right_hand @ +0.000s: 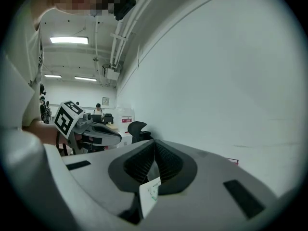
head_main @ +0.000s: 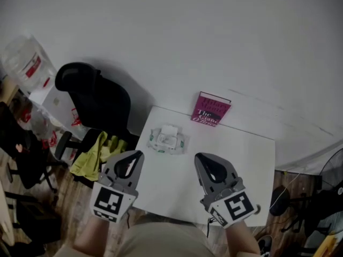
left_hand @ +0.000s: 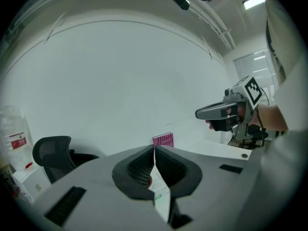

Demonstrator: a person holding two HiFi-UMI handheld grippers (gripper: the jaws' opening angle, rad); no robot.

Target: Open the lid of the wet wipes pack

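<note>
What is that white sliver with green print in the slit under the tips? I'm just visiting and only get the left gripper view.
Observer: The head view shows it whole. It is the wet wipes pack, lying on the white table.
Operator: Is its lid open?
Observer: From above, a white flap seems to stand up at the pack's far edge, so it looks open, though it is small in the picture.
Operator: And that other gadget at my right, does it hold anything?
Observer: No. The right gripper view shows the right gripper with its jaws together and nothing clamped between them.
</note>
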